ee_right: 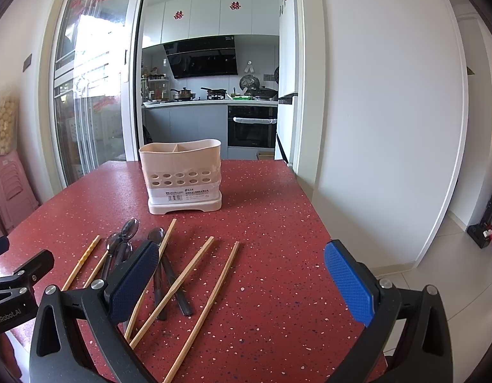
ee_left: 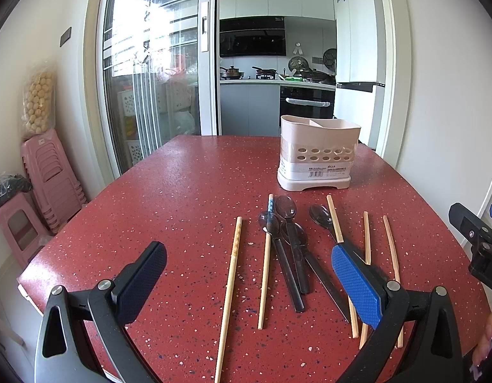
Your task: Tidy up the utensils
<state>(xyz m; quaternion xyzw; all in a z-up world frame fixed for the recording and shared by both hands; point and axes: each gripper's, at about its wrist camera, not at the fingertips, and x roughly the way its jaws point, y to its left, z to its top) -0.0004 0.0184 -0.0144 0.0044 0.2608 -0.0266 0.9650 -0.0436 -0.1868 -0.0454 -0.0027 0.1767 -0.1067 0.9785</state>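
A beige two-compartment utensil holder point(ee_left: 319, 153) stands upright on the red speckled table point(ee_left: 182, 191); it also shows in the right wrist view point(ee_right: 182, 175). In front of it lie several wooden chopsticks point(ee_left: 231, 287) and three dark spoons point(ee_left: 287, 242), loosely side by side. In the right wrist view the chopsticks point(ee_right: 220, 290) and spoons point(ee_right: 124, 239) lie at lower left. My left gripper point(ee_left: 249, 274) is open and empty, hovering over the chopsticks and spoons. My right gripper point(ee_right: 242, 274) is open and empty, above the rightmost chopsticks.
The table's right edge point(ee_right: 313, 207) drops to a tiled floor. Stacked pink stools point(ee_left: 51, 178) stand left of the table. A glass sliding door point(ee_left: 150, 63) and a kitchen lie behind. The right gripper's body point(ee_left: 479, 239) shows at the left view's right edge.
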